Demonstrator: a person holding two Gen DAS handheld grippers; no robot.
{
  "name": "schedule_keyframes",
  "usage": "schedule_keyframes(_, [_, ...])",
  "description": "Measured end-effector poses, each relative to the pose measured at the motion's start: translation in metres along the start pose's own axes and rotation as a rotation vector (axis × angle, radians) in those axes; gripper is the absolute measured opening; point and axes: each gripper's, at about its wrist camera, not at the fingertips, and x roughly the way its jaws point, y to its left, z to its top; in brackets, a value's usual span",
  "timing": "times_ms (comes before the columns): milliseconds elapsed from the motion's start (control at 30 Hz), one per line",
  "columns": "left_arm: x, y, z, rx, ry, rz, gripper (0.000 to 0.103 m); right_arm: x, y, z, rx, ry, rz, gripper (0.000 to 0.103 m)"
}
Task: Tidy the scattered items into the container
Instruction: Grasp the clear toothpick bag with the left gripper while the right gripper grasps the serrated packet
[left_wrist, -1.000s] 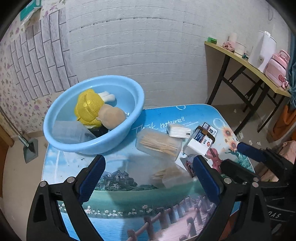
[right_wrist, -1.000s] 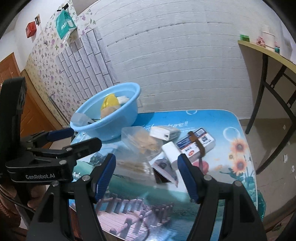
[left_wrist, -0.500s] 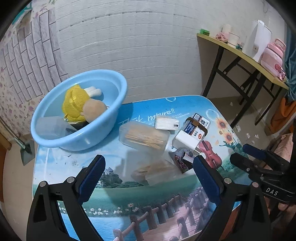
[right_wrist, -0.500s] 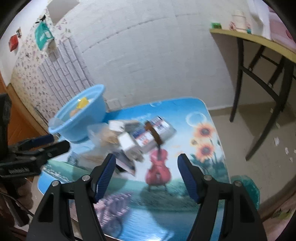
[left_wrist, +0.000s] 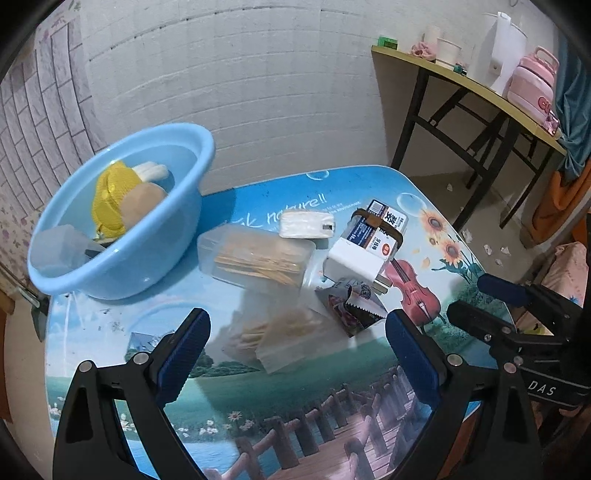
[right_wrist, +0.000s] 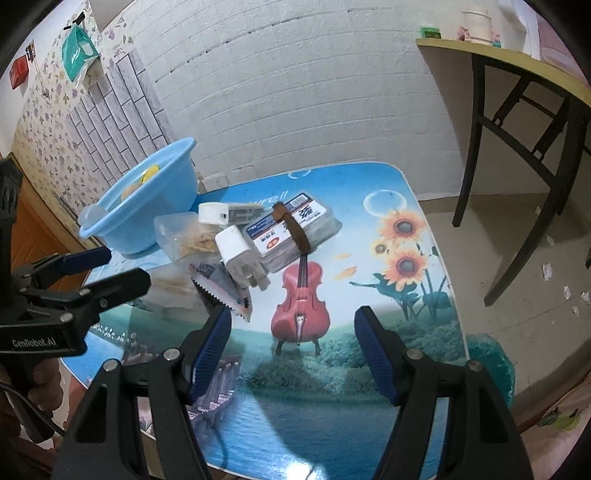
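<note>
A blue basin (left_wrist: 122, 258) stands at the table's back left, holding a yellow-capped doll (left_wrist: 122, 195) and a clear box (left_wrist: 62, 247). Scattered beside it lie a clear toothpick box (left_wrist: 258, 258), a second clear box (left_wrist: 280, 336), a white tissue pack (left_wrist: 306, 225), a white plug (left_wrist: 354, 262), a banded card box (left_wrist: 380, 229) and a small foil packet (left_wrist: 351, 306). My left gripper (left_wrist: 299, 354) is open and empty, above the nearer clear box. My right gripper (right_wrist: 295, 347) is open and empty, above the violin picture, right of the pile. The basin also shows in the right wrist view (right_wrist: 144, 206).
The picture-printed table (right_wrist: 406, 280) ends close in front and at the right. A yellow side table (left_wrist: 461, 74) with a jug and a pink container stands at the back right. A brick wall runs behind the basin.
Both grippers have drawn back toward the table's front edge. The right gripper has swung right, away from the pile, and now sits over the violin picture. Both stay open and empty.
</note>
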Motion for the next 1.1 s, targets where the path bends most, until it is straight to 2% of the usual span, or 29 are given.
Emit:
schedule_keyframes(233, [0.015, -0.002, -0.001, 0.013, 0.02, -0.015, 0.096, 0.004, -0.005, 0.003, 0.011, 0.004, -0.019, 0.069])
schedule_keyframes(400, [0.018, 0.004, 0.003, 0.001, 0.007, -0.021, 0.096, 0.002, -0.006, 0.007, 0.013, -0.016, -0.031, 0.069])
schedule_keyframes(733, [0.02, 0.016, 0.007, -0.031, -0.025, -0.028, 0.096, 0.007, -0.005, 0.007, -0.004, 0.015, -0.054, 0.069])
schedule_keyframes(1100, [0.038, 0.033, 0.0, -0.049, 0.011, -0.056, 0.096, 0.017, 0.012, 0.013, -0.039, 0.026, 0.002, 0.069])
